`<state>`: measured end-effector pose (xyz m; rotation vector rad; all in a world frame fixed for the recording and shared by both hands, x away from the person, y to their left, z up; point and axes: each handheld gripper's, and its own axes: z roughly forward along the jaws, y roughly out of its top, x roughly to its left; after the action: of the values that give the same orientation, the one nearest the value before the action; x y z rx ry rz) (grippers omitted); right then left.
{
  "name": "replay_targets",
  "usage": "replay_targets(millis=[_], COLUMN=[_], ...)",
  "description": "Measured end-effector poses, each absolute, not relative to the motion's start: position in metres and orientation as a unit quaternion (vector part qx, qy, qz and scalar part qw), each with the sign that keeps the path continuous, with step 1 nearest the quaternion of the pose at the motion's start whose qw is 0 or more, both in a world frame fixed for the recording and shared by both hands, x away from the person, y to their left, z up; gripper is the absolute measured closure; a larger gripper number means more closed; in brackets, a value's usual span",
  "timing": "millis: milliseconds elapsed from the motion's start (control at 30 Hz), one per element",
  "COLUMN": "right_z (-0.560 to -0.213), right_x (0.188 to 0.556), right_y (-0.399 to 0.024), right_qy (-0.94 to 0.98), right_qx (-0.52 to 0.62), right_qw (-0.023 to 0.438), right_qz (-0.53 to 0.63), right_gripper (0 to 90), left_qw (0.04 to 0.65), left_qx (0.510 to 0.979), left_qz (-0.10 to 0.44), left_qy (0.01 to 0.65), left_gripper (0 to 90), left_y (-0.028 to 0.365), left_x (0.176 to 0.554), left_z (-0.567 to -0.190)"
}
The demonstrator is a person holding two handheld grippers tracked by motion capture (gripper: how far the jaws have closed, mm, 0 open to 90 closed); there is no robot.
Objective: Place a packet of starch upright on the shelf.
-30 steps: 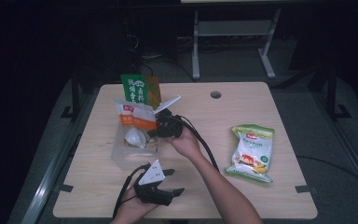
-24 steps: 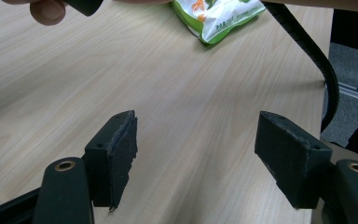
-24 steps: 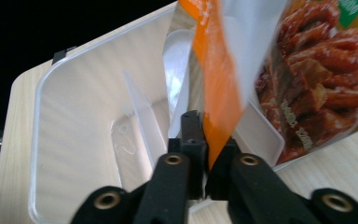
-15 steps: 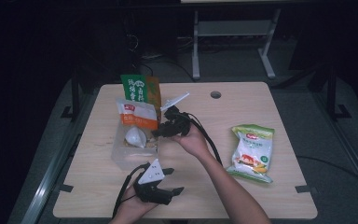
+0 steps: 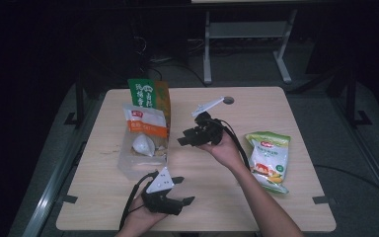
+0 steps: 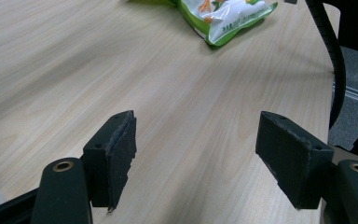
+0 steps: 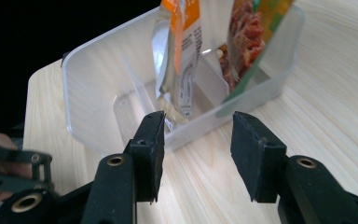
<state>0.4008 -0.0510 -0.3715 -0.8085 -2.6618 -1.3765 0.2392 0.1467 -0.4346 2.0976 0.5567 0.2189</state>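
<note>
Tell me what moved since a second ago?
The right gripper pulled back from the clear bin toward the table's middle, its jaws open with nothing between them. The left gripper stayed low near the front edge, open. The orange pack and green pack in the bin and the snack bag on the table didn't move.

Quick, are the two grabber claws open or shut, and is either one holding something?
Left black two-jaw gripper: open, holding nothing, above the light wooden table.
Right black two-jaw gripper: open, holding nothing, facing the clear plastic divided bin.
</note>
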Motion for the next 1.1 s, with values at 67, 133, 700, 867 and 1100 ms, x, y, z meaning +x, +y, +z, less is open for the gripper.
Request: replay_targets(millis=[67,133,700,867,1100], right_z=[-0.371,-0.37,-0.37,-0.374,-0.378], right_x=[0.399,0.399,0.386,0.381,0.372], right_y=[-0.059,-0.067,-0.139,-0.157,-0.185], right_qy=[-0.855,-0.854,-0.842,-0.843,-0.84], right_qx=[-0.265,-0.269,-0.328,-0.339,-0.355], right_qw=[0.017,0.014,-0.007,-0.007,-0.019], right_qz=[-0.445,-0.444,-0.428,-0.418,-0.41], right_gripper=[51.7,50.1,40.1,39.1,37.1], left_qw=[0.464,0.464,0.467,0.467,0.461], left_qx=[0.852,0.852,0.849,0.85,0.856], left_qz=[0.088,0.088,0.08,0.08,0.079], left_qy=[0.228,0.228,0.233,0.228,0.222], left_gripper=[28.2,28.1,27.5,27.4,27.4], left_y=[0.147,0.146,0.143,0.139,0.133], left_x=[0.239,0.239,0.24,0.24,0.242], left_z=[-0.435,-0.435,-0.437,-0.437,-0.435])
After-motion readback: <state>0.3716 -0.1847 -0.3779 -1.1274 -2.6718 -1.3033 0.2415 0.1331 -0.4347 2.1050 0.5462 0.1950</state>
